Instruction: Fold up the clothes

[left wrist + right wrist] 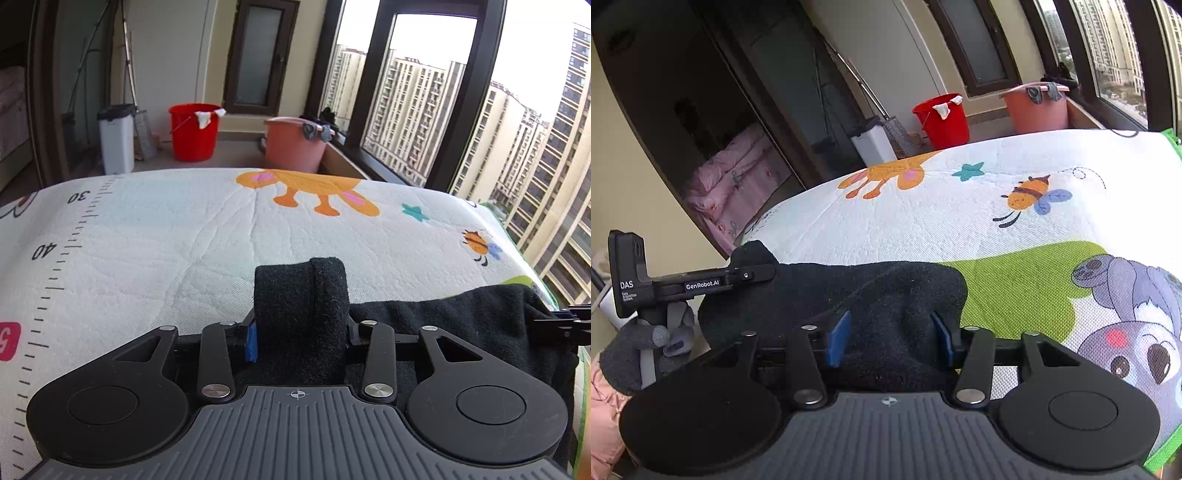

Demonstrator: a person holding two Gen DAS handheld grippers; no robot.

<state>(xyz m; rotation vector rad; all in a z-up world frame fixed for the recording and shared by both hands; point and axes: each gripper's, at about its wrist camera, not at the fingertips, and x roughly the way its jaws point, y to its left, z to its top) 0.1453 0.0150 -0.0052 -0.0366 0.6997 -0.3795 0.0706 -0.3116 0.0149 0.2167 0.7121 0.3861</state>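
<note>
A black fleece garment (461,325) lies at the near edge of a white cartoon-printed mat (184,240). My left gripper (301,332) is shut on a bunched fold of it that stands up between the blue pads. The cloth stretches right toward the other gripper's tip (569,325). In the right wrist view my right gripper (890,339) is shut on the same black garment (886,288), with cloth bulging between its pads (838,338). The left gripper (701,282) shows at the left, gripping the garment's other end.
The mat (997,221) covers a raised surface by a large window. Beyond its far edge stand a red bucket (194,133), a pink tub (293,146) and a white bin (116,138). A doorway with pink bedding (731,177) is at the left.
</note>
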